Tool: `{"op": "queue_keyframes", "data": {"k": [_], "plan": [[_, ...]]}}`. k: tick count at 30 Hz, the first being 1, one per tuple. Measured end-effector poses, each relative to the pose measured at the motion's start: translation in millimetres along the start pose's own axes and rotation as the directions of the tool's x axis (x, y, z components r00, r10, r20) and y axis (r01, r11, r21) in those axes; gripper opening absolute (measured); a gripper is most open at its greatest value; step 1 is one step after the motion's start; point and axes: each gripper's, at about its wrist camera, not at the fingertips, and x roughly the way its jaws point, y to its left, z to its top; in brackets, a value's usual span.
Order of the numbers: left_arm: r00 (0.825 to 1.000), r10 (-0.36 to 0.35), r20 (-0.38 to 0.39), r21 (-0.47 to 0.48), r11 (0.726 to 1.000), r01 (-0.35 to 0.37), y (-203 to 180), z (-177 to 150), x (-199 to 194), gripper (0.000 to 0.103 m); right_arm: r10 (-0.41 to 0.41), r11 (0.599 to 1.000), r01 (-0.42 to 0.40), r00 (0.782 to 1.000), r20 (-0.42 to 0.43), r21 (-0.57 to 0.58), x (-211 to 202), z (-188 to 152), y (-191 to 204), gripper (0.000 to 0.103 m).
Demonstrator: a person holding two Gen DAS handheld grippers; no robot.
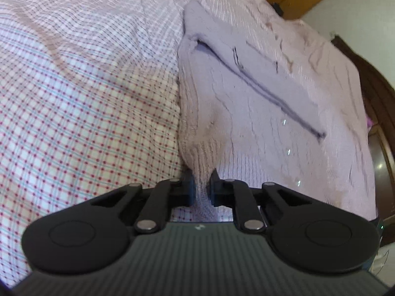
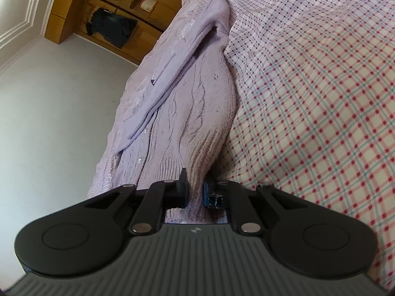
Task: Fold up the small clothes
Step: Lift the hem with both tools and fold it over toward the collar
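Note:
A pale lilac knitted cardigan with small shiny buttons is lifted off a checked bedsheet. My left gripper is shut on its ribbed hem, which bunches between the black fingers. In the right wrist view the same cardigan stretches away from me, its front placket folded along the middle. My right gripper is shut on the ribbed hem too. The cardigan hangs taut between both grips above the sheet.
The bed's red and teal checked sheet fills the left of the left wrist view and the right of the right wrist view. A wooden wardrobe with dark clothes hanging stands behind. A dark wooden headboard is at the right edge.

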Motion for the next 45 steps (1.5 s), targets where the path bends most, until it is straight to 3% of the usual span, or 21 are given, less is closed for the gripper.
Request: {"op": "queue_keyframes", "data": {"k": [14,18,27,45], "plan": [[0.996,-0.029,0.083,0.046,0.999,0.025,-9,-7,-26,0.014,0.114,0.991,-0.120,0.989,0.096,0.052,-24,6,10,0.010],[0.994,-0.013,0.108,0.048,0.999,0.008,-17,-9,-33,0.014,0.088,0.994,-0.094,0.990,0.107,0.051,-27,15,27,0.010],[0.988,-0.012,0.154,0.111,0.994,-0.005,-44,5,-47,0.014,0.111,0.994,-0.111,0.987,0.120,-0.007,-28,34,66,0.010],[0.977,-0.058,0.204,0.153,0.988,0.027,-63,32,-63,0.014,0.108,0.994,-0.112,0.978,0.179,0.009,-26,56,84,0.010]]}}
